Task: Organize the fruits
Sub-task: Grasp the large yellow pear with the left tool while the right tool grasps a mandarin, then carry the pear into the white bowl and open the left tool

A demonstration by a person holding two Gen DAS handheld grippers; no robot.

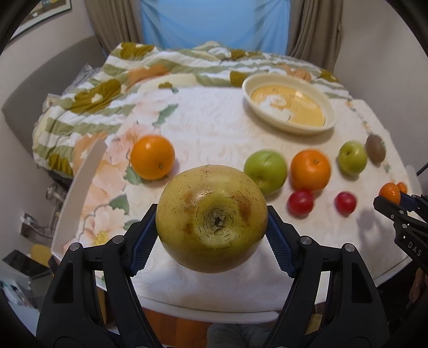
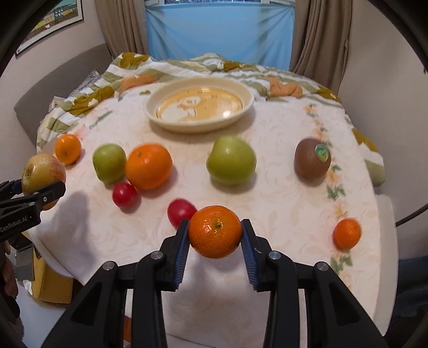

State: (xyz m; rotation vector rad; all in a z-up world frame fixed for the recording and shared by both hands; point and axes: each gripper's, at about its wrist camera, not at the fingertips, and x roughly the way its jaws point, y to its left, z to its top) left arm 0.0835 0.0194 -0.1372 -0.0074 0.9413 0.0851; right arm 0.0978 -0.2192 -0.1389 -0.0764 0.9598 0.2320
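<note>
Left gripper (image 1: pixel 211 233) gripped the pear (image 1: pixel 211 218), right gripper (image 2: pixel 215 237) pinched a mandarin (image 2: pixel 215 231); I'd carry both level to the dish (image 2: pixel 199 107) by the table's far edge, releasing low.

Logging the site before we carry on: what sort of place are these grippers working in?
Most likely a room in a home, perhaps a bedroom or living room. A rumpled flower-print quilt lies behind the cloth-covered round table, brown curtains frame a covered window, and a framed picture hangs on the wall.

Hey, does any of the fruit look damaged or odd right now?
Yes: the yellow-green fruit held in the left gripper has brown blotches around its end. The kiwi still wears a sticker.
</note>
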